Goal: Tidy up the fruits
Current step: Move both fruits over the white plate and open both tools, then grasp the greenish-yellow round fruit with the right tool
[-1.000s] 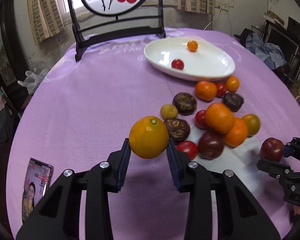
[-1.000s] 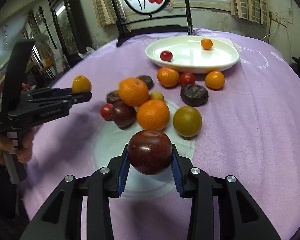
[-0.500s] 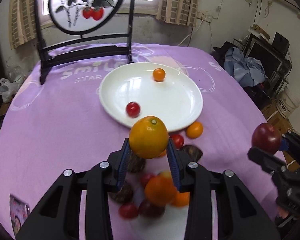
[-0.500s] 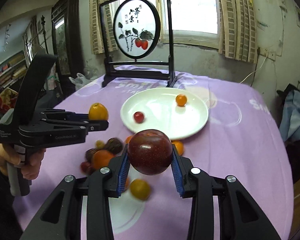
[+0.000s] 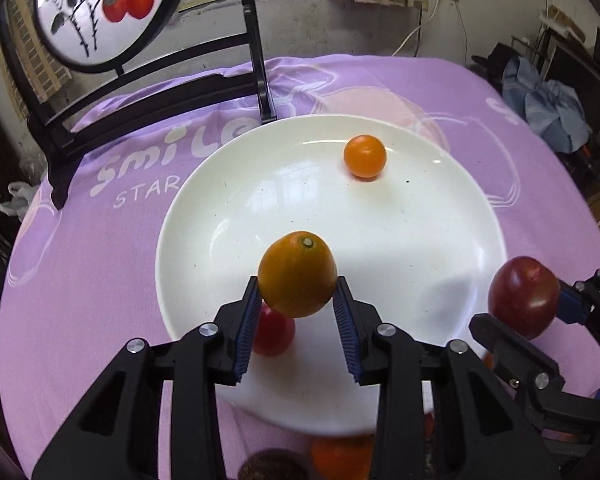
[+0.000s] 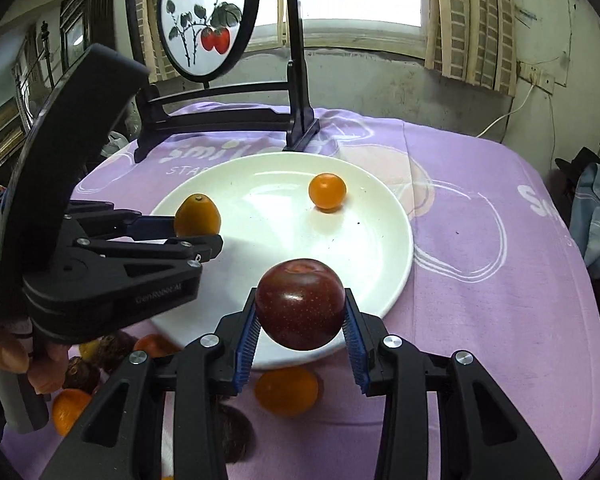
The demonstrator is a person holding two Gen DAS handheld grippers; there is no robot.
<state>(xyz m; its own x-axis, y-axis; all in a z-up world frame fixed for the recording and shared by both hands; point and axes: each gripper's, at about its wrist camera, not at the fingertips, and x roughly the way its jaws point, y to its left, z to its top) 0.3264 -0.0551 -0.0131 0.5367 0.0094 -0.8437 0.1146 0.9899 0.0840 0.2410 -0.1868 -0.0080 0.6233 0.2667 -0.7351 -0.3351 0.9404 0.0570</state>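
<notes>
Left wrist view. The left gripper [image 5: 296, 306] clamps one yellow-orange citrus fruit [image 5: 297, 274] between its two blue pads, above the near part of one white plate [image 5: 204, 216]. Two fruits lie in the plate: a small orange fruit [image 5: 364, 156] ahead and slightly right of the gripper, and a red tomato [image 5: 272, 334] just below and behind the left pad, partly hidden by it. To the right, the right gripper [image 5: 540, 308] carries one dark red plum [image 5: 524, 296] at the plate's right rim. At the lower edge, between the fingers, parts of an orange fruit [image 5: 340, 456] and a dark brown fruit [image 5: 272, 466] show on the purple tablecloth [image 5: 80, 280]. One round painted screen on a black stand [image 5: 92, 12] rises beyond the plate.

Right wrist view. The right gripper's jaws are opening, yet both pads touch the plum [image 6: 300, 304], held over the plate's near rim. The left gripper with its citrus fruit is at the left, over the plate; a hand [image 6: 16, 364] grips its handle. Directly under the right gripper lies one orange [image 6: 286, 396]. Down left, behind the left gripper's body, a cluster of orange and brown fruits [image 6: 100, 356] is partly hidden; their number cannot be counted.
</notes>
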